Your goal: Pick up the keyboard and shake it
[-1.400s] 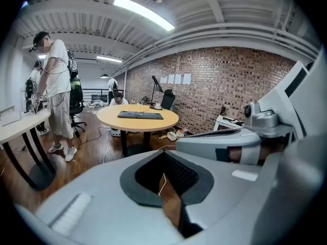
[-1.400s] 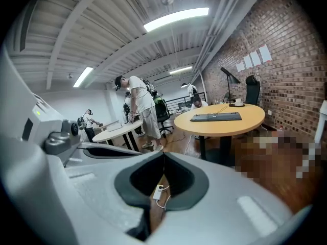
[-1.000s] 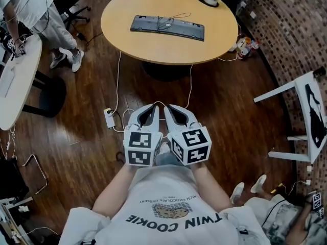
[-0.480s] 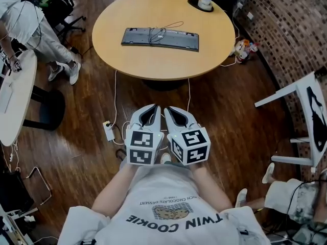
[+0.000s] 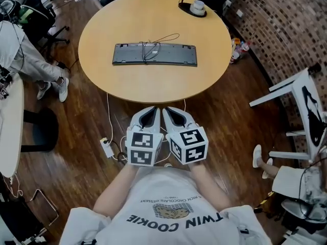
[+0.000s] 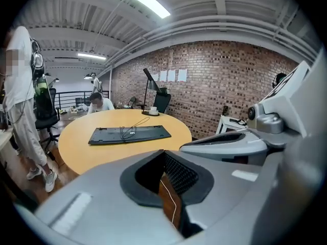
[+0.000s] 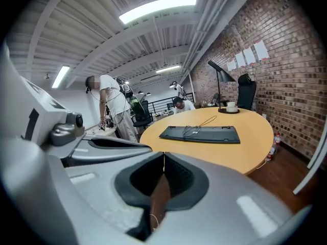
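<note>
Left gripper [image 5: 151,111] and right gripper [image 5: 168,111] side by side short of the desk [image 5: 153,86], jaws closed, empty; keyboard [image 5: 155,54] lay mid-desk, well apart, cord [image 5: 153,44] looped over it; jaws should open wide, then take opposite ends clear of the cord; far-edge cup [image 5: 197,6], contents not discernible.

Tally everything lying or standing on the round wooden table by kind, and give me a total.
keyboard: 1
desk lamp: 1
white cup: 1
Total: 3
</note>
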{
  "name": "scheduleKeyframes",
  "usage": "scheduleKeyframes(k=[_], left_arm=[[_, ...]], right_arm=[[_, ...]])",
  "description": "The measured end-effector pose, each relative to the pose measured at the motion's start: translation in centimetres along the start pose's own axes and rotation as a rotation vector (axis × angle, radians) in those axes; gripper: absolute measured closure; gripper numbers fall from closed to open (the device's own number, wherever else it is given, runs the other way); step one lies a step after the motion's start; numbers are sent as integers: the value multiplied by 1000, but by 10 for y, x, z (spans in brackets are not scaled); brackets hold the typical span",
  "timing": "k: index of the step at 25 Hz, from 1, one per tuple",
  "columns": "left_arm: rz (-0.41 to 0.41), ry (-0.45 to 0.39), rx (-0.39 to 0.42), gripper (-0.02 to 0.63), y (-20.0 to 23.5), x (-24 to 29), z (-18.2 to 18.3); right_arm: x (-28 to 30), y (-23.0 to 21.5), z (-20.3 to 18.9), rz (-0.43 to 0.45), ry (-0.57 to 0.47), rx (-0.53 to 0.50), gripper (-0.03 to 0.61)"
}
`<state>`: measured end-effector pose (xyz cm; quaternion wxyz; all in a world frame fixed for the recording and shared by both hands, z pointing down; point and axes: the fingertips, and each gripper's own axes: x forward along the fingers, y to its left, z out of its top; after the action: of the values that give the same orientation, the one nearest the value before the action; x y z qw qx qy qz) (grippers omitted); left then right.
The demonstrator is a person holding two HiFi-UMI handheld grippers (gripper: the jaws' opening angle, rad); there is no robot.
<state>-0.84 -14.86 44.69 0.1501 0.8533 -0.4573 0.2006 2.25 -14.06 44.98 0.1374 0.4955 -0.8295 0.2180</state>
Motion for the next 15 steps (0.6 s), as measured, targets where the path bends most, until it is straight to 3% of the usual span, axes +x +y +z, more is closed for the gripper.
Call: scheduleKeyframes(k=[7, 15], left_arm=[[-73, 2, -45, 609, 79, 43, 28], [-135, 3, -54, 609, 141, 81, 53]], right_arm=[[79, -5, 44, -60, 25, -5, 577], [138, -17, 86, -105, 6, 21, 575]])
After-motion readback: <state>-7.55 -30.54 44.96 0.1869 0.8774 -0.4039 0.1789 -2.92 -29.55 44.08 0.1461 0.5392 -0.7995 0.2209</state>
